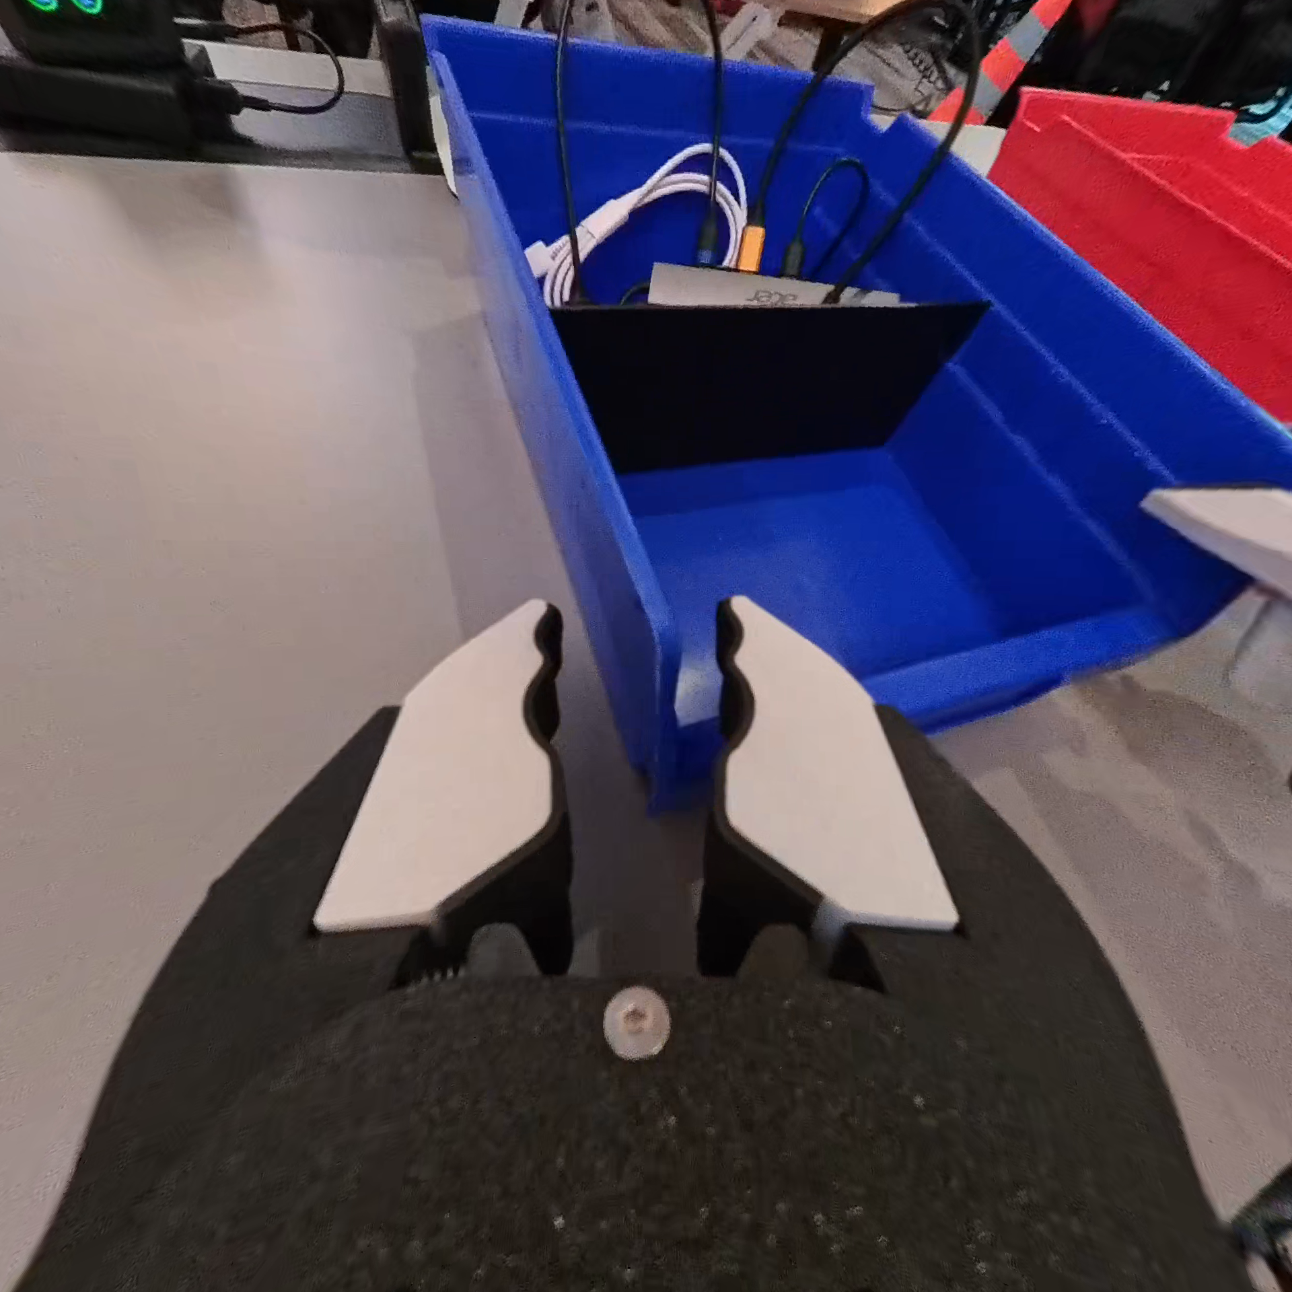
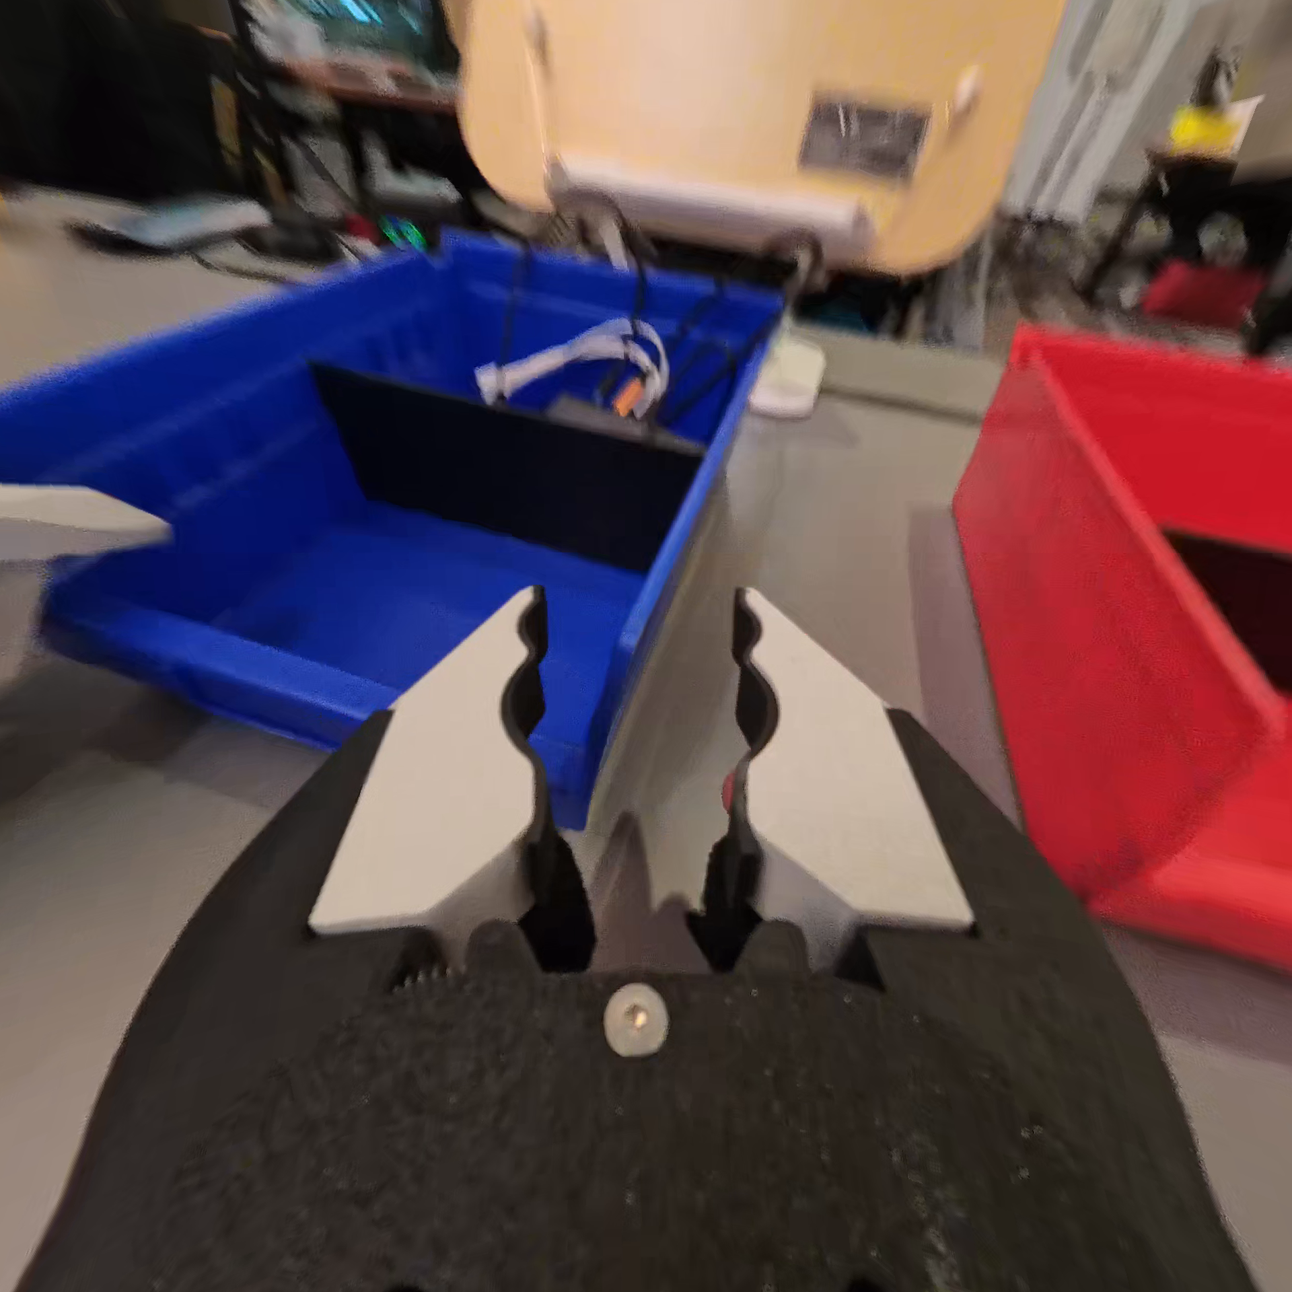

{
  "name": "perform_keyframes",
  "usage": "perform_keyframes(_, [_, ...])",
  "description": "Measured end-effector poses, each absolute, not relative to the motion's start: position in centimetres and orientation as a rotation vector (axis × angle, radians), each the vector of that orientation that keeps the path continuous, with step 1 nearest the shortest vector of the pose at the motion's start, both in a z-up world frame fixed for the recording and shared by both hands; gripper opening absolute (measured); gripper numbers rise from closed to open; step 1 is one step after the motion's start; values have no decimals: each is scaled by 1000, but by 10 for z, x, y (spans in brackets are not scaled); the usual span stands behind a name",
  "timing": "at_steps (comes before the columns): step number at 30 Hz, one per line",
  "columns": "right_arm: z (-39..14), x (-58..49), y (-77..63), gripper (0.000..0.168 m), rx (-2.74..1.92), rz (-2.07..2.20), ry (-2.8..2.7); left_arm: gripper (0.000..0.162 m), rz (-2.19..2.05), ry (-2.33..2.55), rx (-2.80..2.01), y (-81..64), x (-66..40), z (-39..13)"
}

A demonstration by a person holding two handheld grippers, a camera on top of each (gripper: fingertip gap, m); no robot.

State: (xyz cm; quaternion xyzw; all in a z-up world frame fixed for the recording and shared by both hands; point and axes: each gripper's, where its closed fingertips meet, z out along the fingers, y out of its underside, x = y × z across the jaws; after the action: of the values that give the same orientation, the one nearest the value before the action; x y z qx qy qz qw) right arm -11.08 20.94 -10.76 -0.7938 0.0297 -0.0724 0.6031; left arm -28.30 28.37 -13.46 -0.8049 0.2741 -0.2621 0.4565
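Note:
A blue plastic bin [image 1: 1090, 328] stands on a grey table, split by a black divider [image 1: 755, 377]. Its near compartment is bare; the far one holds a coiled white cable [image 1: 671, 210], black cables and a flat grey device [image 1: 734, 286]. My left gripper [image 1: 640, 615] is open and empty, its jaws straddling the bin's near left corner wall. My right gripper [image 2: 640, 601] is open and empty, at the same bin's [image 2: 210, 447] near right corner, one finger inside and one outside the wall. A fingertip of the right gripper shows at the left wrist view's right edge [image 1: 1230, 524].
A red bin [image 1: 1146, 231] stands to the right of the blue one, with a strip of table between them; it also shows in the right wrist view [image 2: 1118, 629]. Dark electronics with cables [image 1: 105, 77] sit at the table's back left. A pale chair back [image 2: 734, 98] stands behind.

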Motion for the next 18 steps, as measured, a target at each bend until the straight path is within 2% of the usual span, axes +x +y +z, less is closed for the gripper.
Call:
perform_keyframes(2, [-135,-105,217,45,-1948,-186,216,36,-615,710,-1968,290,-276,-136])
perform_keyframes(4, [-140,-107,222,7,-1972,-176,279,30,-608,711,-1967,293,-270,-136])
perform_keyframes(6, [-140,-103,224,3,-1985,-283,287,13,-590,659,-1986,300,-275,-134])
perform_keyframes(9, [-134,-122,229,1,-1977,-270,279,4,-387,695,-1978,307,-298,-132])
perform_keyframes(18, [-102,-258,295,2,-1892,-229,164,2,-290,436,-1961,357,-442,-100])
